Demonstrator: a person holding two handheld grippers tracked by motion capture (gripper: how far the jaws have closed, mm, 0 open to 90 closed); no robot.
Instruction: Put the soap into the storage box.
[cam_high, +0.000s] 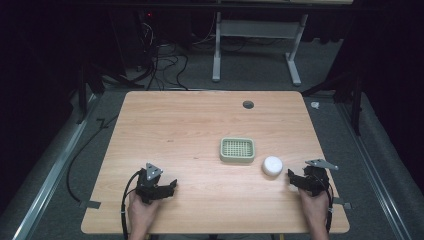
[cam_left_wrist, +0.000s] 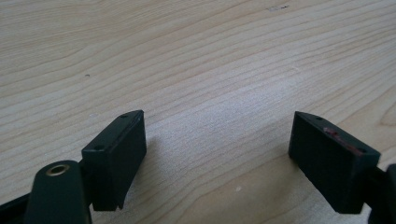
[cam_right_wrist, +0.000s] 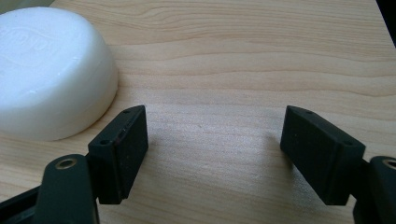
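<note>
Both the left gripper (cam_high: 159, 186) and right gripper (cam_high: 299, 181) are held near the bench's (cam_high: 190, 125) near edge with jaws spread and empty, a white soap bar (cam_high: 272, 165) lying just beside the right one, next to a green tray (cam_high: 237, 150).

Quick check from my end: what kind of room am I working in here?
Probably a lab or recording workspace, not a home: a bare wooden table under dark surroundings, loose cables on grey carpet behind it, and an adjustable desk frame beyond.

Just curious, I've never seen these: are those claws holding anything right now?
No. The left claw and right claw are open over bare table; the white soap lies untouched beside the right one.
</note>
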